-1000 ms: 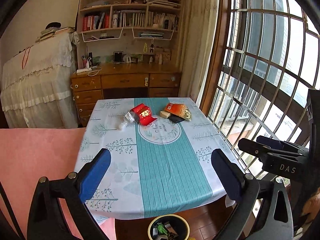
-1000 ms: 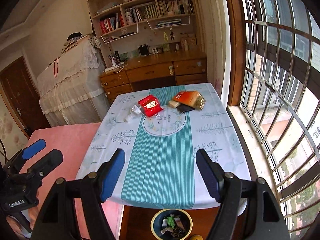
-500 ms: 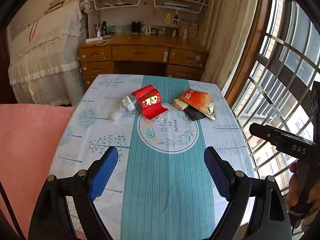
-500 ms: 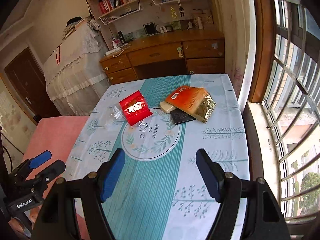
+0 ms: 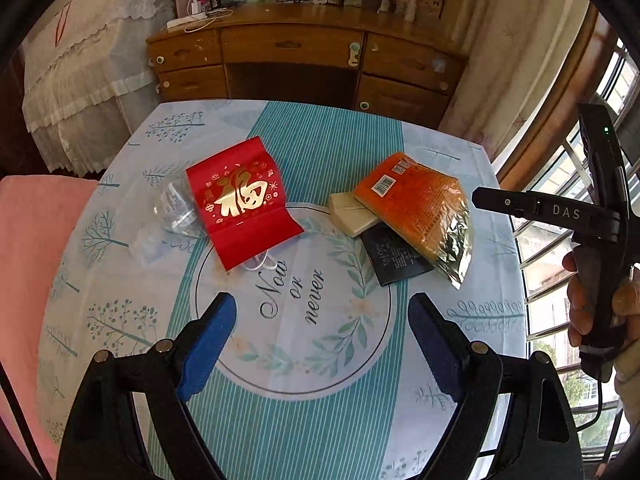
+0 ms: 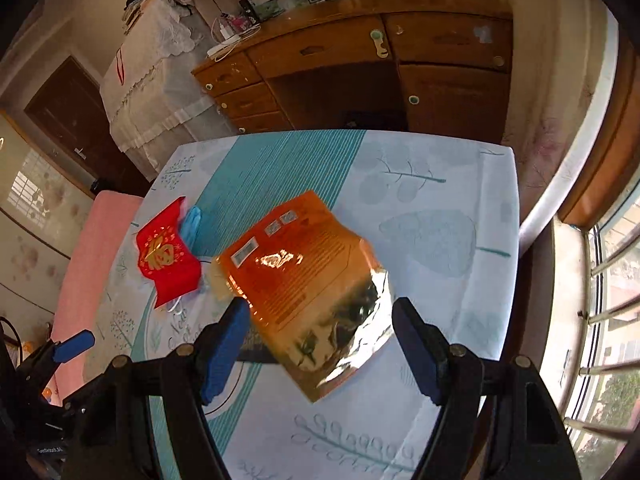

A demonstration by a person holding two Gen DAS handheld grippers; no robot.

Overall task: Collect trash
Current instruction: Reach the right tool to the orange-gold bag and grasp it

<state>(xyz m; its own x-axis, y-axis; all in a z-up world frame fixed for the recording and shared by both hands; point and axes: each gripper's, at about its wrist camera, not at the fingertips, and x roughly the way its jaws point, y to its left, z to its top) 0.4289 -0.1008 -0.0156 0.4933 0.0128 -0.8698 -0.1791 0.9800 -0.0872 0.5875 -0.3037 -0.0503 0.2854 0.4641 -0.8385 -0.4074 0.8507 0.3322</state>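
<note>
Both tongs advanced; right tongs (image 6: 320, 336) spread around orange packet (image 6: 304, 276).

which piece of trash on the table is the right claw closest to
The orange foil snack bag: its torn silver end lies right between the open right claw fingers. The red envelope sits well off to the left, away from that claw.

Tablecloth (image 5: 340, 360): "Now or never". Right tool (image 5: 560, 212): "DAS". Red envelope (image 5: 240, 200): "福".

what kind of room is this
Most likely a bedroom or study at home: a wooden desk with drawers, a lace-covered piece of furniture, and a small table under a teal patterned tablecloth beside a barred window.
</note>
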